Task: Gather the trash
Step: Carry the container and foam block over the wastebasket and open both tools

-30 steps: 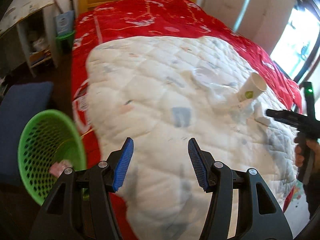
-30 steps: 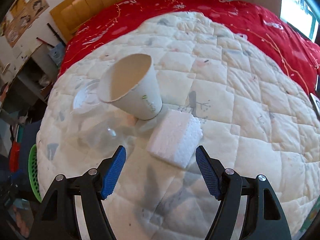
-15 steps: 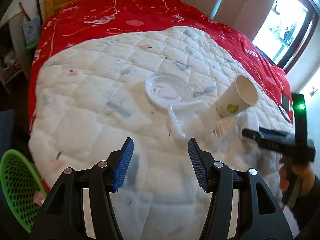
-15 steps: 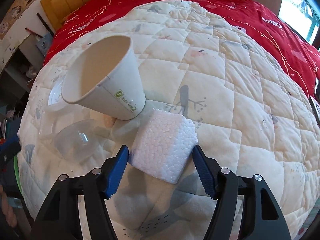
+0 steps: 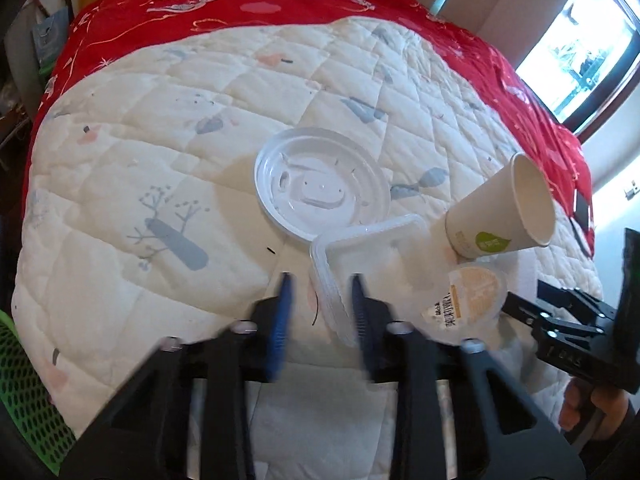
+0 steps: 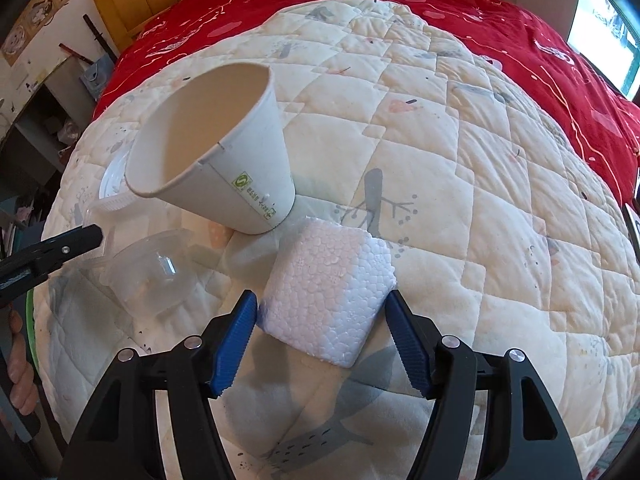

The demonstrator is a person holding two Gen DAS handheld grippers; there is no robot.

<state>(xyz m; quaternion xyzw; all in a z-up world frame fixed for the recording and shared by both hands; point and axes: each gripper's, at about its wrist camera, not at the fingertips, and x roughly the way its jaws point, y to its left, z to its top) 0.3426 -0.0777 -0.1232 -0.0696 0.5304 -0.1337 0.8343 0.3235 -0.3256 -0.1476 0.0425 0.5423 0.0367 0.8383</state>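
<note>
Most of the trash is still lying on the bed (image 6: 500,208), grouped around the paper cup (image 6: 224,152), which is taken here as the landmark. The cup is tipped on its side, its base resting against the white foam block (image 6: 332,292) just in front of it. A round plastic lid (image 5: 320,184) is lying flat on the quilt beyond the cup in the left wrist view, and a clear plastic tray (image 5: 360,256) is touching both the lid and the cup. A small sealed tub with an orange label (image 5: 468,300) is sitting just below the cup's base.

The foam block is being straddled by the right tool (image 6: 320,340); its blue pads are spread wide, standing at the block's two sides, and whether they are touching it cannot be told. The near rim of the clear tray is being bracketed by the left tool (image 5: 320,304), whose pads are drawn in narrow but blurred, so a firm hold cannot be confirmed.

A green basket (image 5: 24,392) is glimpsed at the bed's edge, well apart from the cup, and its contents are not shown. The task is judged to be at an early-to-middle stage: two pieces are being approached for pickup, nothing is being carried, and the cup, lid and tub are still waiting to be gathered.
</note>
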